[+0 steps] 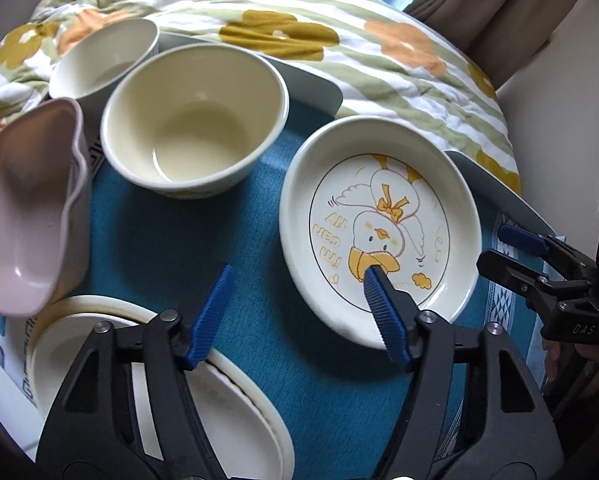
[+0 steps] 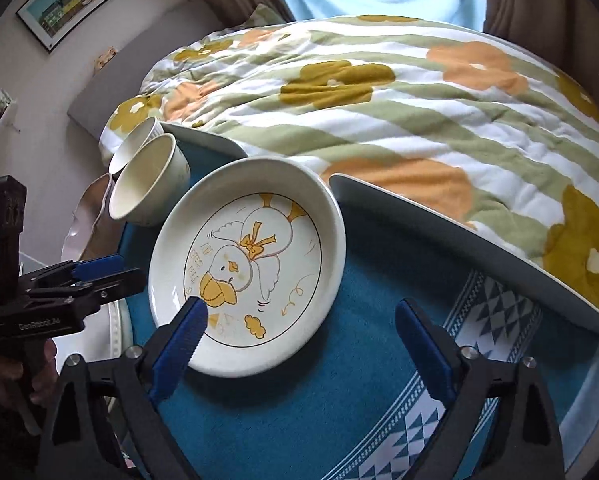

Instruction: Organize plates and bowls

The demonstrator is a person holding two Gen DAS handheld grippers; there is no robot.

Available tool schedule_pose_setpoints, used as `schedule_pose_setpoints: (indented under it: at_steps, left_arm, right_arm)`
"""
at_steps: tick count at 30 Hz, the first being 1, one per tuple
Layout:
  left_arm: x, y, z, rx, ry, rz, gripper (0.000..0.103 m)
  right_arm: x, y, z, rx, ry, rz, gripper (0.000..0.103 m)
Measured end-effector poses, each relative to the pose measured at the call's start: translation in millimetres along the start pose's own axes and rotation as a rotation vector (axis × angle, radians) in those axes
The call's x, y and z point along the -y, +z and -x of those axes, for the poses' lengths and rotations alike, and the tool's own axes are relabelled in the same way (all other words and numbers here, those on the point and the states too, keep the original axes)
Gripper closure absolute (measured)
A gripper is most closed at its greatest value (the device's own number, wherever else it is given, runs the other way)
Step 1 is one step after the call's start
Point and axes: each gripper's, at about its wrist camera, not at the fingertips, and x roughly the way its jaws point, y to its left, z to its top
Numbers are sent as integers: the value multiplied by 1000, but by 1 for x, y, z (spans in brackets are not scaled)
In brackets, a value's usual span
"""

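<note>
Crockery lot on a teal woven mat (image 1: pixel 203 248) with a white geometric border, laid over a low table whose grey edge (image 2: pixel 459 236) meets a flowered quilt (image 2: pixel 379 92).

1. Duck plate (image 1: pixel 379 224): largest single piece, deep-rimmed, cream glaze, cartoon duck with a yellow bow. It sits towards the mat's right border, clear of the other pieces. Judged stiff, moderately heavy, breakable and slick under rubber pads; the raised rim is the sensible place to take hold, one pad inside and one outside. Orange lettering beside the duck is stylised and upside down to both cameras; not legible.

2. Stack of cream plates (image 1: pixel 235 408): near-left corner, edges nested. Probably the destination for item 1; glazed, so likely to slide on contact.

3. Pink wavy-edged bowl (image 1: pixel 31 216): left edge, tilted, leaning above the stack. Looks light, possibly plastic.

4. Large cream bowl (image 1: pixel 195 120): far-left area, upright, empty. The thin rim offers a grip; a printed band low on the outer wall is unreadable.

5. Small cream bowl (image 1: pixel 103 56): far-left corner, just behind item 4.

Tools: left gripper (image 1: pixel 299 304), jaws spread and empty, one blue pad (image 1: pixel 383 308) poised over the duck plate's near rim. Right gripper (image 2: pixel 299 344), jaws spread and empty, its left pad (image 2: pixel 179 344) over the same rim. The right gripper's body reads "DAS"; the left's reads roughly "GenRobot", blurred.
</note>
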Motion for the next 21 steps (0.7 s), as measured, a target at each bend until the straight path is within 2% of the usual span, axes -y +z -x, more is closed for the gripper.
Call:
schedule_pose_setpoints:
  at_steps: [3,5,7,9,13,17,21]
  left_arm:
    - [1,-2,-15,-17,-2,27,54]
    - [3,-3,-21,-18,2,31,56]
    - [3,-3,-24,-16,-2,37,65]
    - [3,-3,-27,-21,-4,43,75]
    - [4,-4,-32,-17,-10,56,85]
    - [3,-3,-32,-5,-10,72,86]
    - [5,-2,-32,-4,-1,71,86]
  right_arm:
    - [4,4,-17,-35,10,36,44]
    - [7,5,-23,-40,29,46,48]
    - [9,6,-28,-36,33,51,55]
    - [12,7,-31,-29,53,45,70]
    - [17,12,-33,-6,64,46,79]
    - [21,15,-34,1,71,53,87]
    - [23,16,-38,-8,100,37,87]
